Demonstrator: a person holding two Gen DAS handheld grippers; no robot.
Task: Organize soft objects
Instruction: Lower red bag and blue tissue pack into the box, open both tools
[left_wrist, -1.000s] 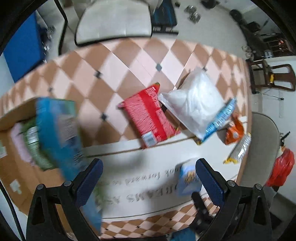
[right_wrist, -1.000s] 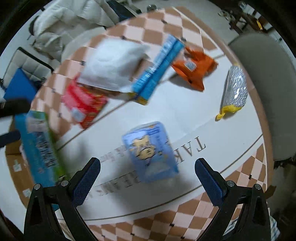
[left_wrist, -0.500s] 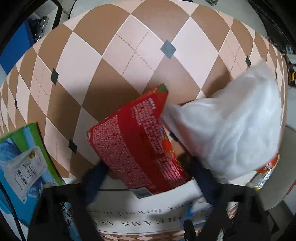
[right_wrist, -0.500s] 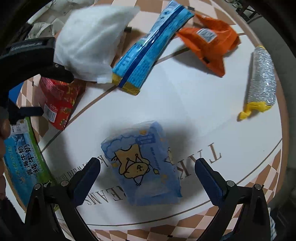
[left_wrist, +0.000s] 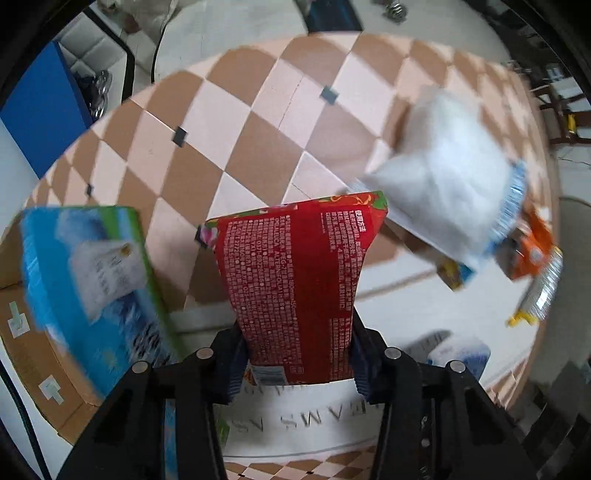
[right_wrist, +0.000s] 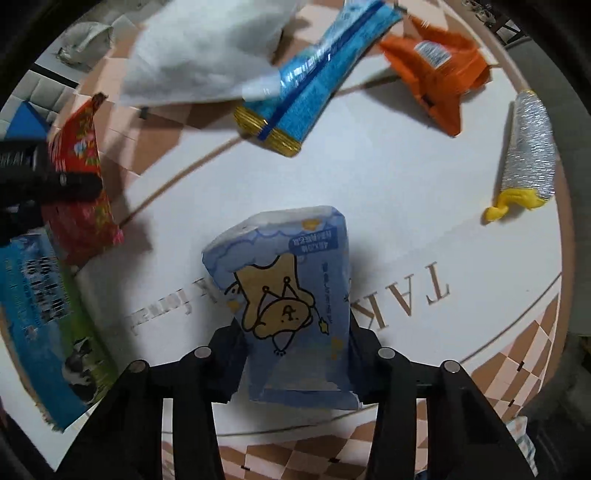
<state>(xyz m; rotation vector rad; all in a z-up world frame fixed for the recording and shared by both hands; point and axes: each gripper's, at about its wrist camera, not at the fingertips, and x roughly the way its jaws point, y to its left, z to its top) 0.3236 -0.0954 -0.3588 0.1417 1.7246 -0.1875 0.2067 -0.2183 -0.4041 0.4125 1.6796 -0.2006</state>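
My left gripper (left_wrist: 295, 365) is shut on a red packet (left_wrist: 299, 280) and holds it upright above the white table mat (left_wrist: 399, 295). The red packet also shows at the left of the right wrist view (right_wrist: 79, 184). My right gripper (right_wrist: 297, 365) is shut on a pale blue tissue pack with a cartoon bear (right_wrist: 291, 295), just above the white mat (right_wrist: 406, 206).
A white soft bag (left_wrist: 443, 177), a long blue wrapper (right_wrist: 317, 70), an orange packet (right_wrist: 439, 70) and a silver pouch with a yellow end (right_wrist: 528, 155) lie at the far side. A blue-green milk carton (left_wrist: 92, 291) sits over a cardboard box (left_wrist: 22, 332) at the left.
Both grippers closed from open: the left moved in on the red packet and took hold of it, the right closed on the blue tissue pack. The red packet now stands lifted.
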